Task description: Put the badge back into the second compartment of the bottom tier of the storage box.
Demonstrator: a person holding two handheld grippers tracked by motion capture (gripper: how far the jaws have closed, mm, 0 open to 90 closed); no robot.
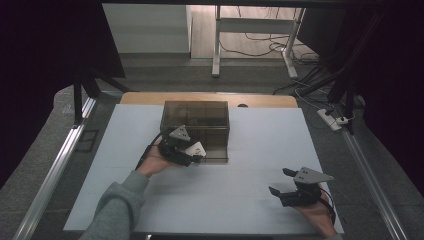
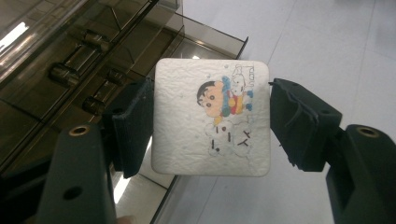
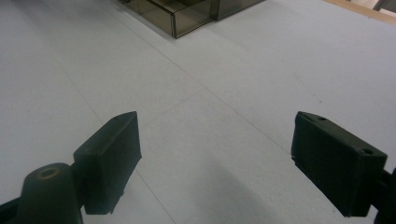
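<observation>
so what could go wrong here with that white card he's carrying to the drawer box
1. The left tool holds the white card only by its two side edges, so it could bow or slip out.
2. The open drawer of the smoky drawer box sits close behind; the card's edge may catch its thin wall.
3. The right tool rests open, apart from the box, so nothing steadies the box if nudged.

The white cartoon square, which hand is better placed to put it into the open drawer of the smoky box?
Left. The left gripper already clamps the white square right beside the drawer box, over its open drawer. The right gripper rests open and empty, far off.
</observation>
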